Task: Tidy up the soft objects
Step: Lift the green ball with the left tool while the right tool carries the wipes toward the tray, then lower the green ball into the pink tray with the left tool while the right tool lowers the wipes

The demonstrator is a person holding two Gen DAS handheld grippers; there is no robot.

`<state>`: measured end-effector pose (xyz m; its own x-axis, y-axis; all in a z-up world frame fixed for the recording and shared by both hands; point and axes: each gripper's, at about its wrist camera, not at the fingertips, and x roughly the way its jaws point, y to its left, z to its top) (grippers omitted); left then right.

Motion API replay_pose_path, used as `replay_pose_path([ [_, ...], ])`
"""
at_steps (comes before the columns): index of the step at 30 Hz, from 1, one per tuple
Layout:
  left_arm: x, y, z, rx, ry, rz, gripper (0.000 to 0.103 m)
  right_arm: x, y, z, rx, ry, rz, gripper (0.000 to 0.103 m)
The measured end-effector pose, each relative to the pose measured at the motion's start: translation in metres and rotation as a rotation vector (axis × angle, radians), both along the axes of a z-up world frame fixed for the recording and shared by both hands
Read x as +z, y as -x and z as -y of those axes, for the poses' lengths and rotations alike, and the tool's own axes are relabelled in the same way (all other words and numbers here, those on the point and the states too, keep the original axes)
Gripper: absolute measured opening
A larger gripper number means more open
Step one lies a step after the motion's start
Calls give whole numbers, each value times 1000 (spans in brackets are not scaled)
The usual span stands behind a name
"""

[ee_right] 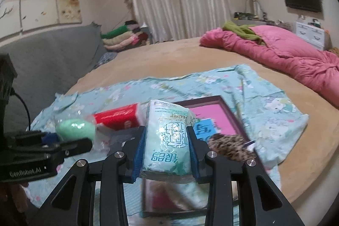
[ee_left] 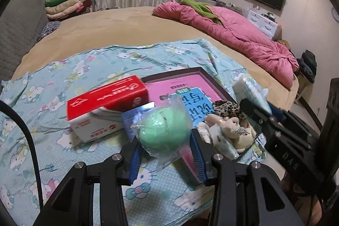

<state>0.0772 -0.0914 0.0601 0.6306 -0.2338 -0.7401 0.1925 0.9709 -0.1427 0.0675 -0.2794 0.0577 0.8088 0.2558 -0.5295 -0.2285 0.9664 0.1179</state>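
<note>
Left gripper [ee_left: 167,154] clamps a bagged green ball [ee_left: 164,130] above the blue sheet [ee_left: 53,82]; right gripper [ee_right: 167,154] squeezes a tissue pack [ee_right: 167,141] nearby, right. Slick plastic may let either slip

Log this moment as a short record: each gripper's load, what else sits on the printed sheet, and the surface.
left gripper: shut on green ball, a soft ball in clear wrap
right gripper: shut on tissue pack, upright between the fingers
red box: on the sheet, beyond the ball
tray: dark frame, pink inside, blue card in it
plush toy: by the tray's near corner, next to a leopard-print piece
sheet: blue cartoon print, spread over the tan bed
</note>
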Motion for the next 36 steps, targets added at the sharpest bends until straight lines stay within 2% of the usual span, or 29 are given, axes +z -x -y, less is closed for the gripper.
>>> replay_pose_path([
  [11, -11, -28, 40, -60, -21, -34, 43, 1, -15, 57, -95, -45, 4, 37],
  [21, -49, -64, 65, -87, -47, -135, 43, -5, -25, 80, -142, -55, 4, 38],
  [29, -77, -78, 74, -107, -62, -204, 43, -13, -44, 77, -139, -38, -15, 38],
  [36, -83, -82, 78, -114, -57, -215, 43, -37, -68, 63, -96, 20, -82, 38],
])
